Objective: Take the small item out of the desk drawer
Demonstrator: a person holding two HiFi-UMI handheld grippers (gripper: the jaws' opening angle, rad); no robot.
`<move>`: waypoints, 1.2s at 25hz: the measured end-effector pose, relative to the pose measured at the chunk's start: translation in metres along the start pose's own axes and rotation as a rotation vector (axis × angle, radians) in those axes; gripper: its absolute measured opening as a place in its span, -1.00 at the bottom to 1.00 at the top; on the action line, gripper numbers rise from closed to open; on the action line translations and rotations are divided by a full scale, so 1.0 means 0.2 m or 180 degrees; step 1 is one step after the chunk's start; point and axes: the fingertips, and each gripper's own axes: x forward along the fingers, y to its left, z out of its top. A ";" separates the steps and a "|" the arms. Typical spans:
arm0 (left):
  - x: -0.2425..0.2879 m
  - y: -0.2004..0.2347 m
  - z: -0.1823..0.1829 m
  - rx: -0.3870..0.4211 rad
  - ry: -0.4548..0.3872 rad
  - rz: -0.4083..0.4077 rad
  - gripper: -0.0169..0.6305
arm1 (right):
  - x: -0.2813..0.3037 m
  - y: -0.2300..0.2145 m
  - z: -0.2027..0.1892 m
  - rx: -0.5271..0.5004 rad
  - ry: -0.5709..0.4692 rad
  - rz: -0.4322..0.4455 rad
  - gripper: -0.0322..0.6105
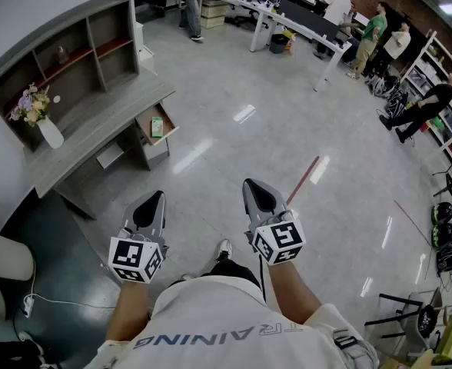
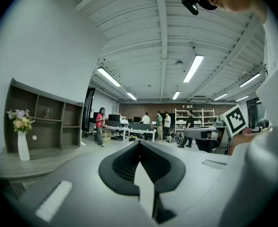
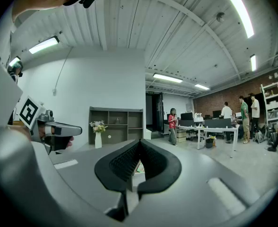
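Observation:
A grey desk (image 1: pixel 95 129) with a shelf unit on top stands at the left, a few steps ahead of me. Its small drawer (image 1: pixel 167 134) is pulled open, and a small green item (image 1: pixel 157 127) lies inside. Both grippers are held level in mid-air, well short of the desk. My left gripper (image 1: pixel 160 195) (image 2: pixel 140 144) has its jaws together with nothing in them. My right gripper (image 1: pixel 250 182) (image 3: pixel 139 141) is also shut and empty. The desk's shelf unit (image 3: pixel 115 122) shows beyond the right jaws and also at the left edge as the shelf unit (image 2: pixel 44 124) in the left gripper view.
A white vase of flowers (image 1: pixel 48 131) stands on the desk top. A red strip (image 1: pixel 304 180) lies on the shiny floor ahead. Several people stand around long white tables (image 1: pixel 287 18) at the far end. Racks (image 1: pixel 449 75) line the right wall. A white cable (image 1: pixel 49 298) trails at the lower left.

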 end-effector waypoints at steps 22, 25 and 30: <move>-0.05 0.09 -0.02 -0.0050 0.0030 0.0027 -0.94 | 0.08 0.10 -0.02 0.0055 -0.0005 0.0081 -0.85; -0.06 0.11 -0.02 -0.0061 0.0024 0.0028 -0.94 | 0.10 0.13 -0.02 0.0058 0.0018 0.0099 -0.85; -0.07 0.16 -0.05 -0.0106 0.0017 0.0040 -0.95 | 0.14 0.16 -0.05 0.0049 0.0068 0.0129 -0.85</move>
